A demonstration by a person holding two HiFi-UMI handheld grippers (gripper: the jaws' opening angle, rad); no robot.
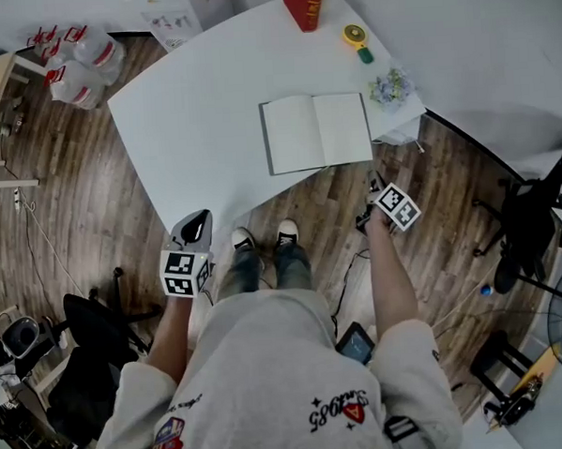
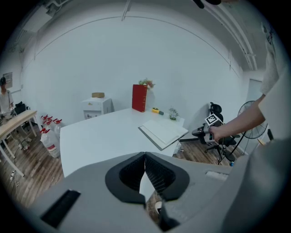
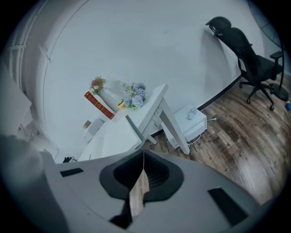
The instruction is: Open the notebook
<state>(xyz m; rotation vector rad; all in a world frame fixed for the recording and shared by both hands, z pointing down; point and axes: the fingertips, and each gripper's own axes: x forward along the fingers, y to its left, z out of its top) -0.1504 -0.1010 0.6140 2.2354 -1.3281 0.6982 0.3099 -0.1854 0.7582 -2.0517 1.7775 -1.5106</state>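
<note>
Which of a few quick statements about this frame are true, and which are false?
1. The notebook lies open on the table. True.
2. The left tool grips a page. False: it is shut on nothing, back from the table.
3. The right tool is shut and empty. True.
4. The red box rests on the notebook. False: it stands at the table's far edge, apart from the notebook.
</note>
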